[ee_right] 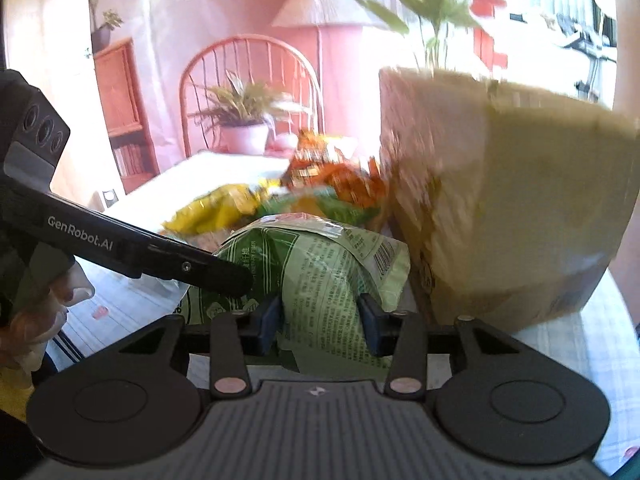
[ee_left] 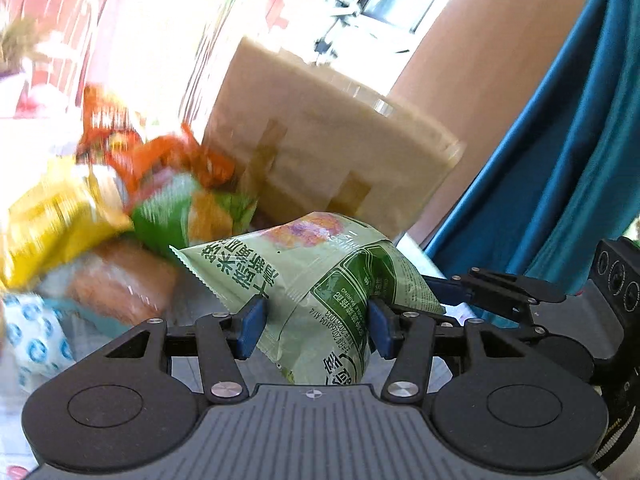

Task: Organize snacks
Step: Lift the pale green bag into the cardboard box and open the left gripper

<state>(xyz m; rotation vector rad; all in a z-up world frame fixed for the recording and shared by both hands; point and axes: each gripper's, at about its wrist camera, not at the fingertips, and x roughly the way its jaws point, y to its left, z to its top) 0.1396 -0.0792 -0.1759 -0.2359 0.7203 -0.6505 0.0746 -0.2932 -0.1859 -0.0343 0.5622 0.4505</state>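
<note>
A pale green snack packet (ee_left: 304, 280) with Chinese print is held between both grippers above the table. My left gripper (ee_left: 316, 328) is shut on one end of it. My right gripper (ee_right: 320, 322) is shut on the other end, where the packet (ee_right: 320, 272) shows its printed back and barcode. The left gripper's arm crosses the right wrist view from the left. A pile of snack bags lies behind: yellow (ee_left: 52, 216), orange (ee_left: 160, 156), green (ee_left: 180, 212). A cardboard box (ee_left: 332, 152) stands right beside the packet; it also shows in the right wrist view (ee_right: 520, 208).
A brown-and-white packet (ee_left: 120, 280) and a blue-dotted white packet (ee_left: 32, 344) lie at the left. The table has a pale checked cloth (ee_right: 580, 360). A chair (ee_right: 248, 80) and potted plant (ee_right: 244, 120) stand behind the table. A person in blue clothing (ee_left: 560, 160) stands at the right.
</note>
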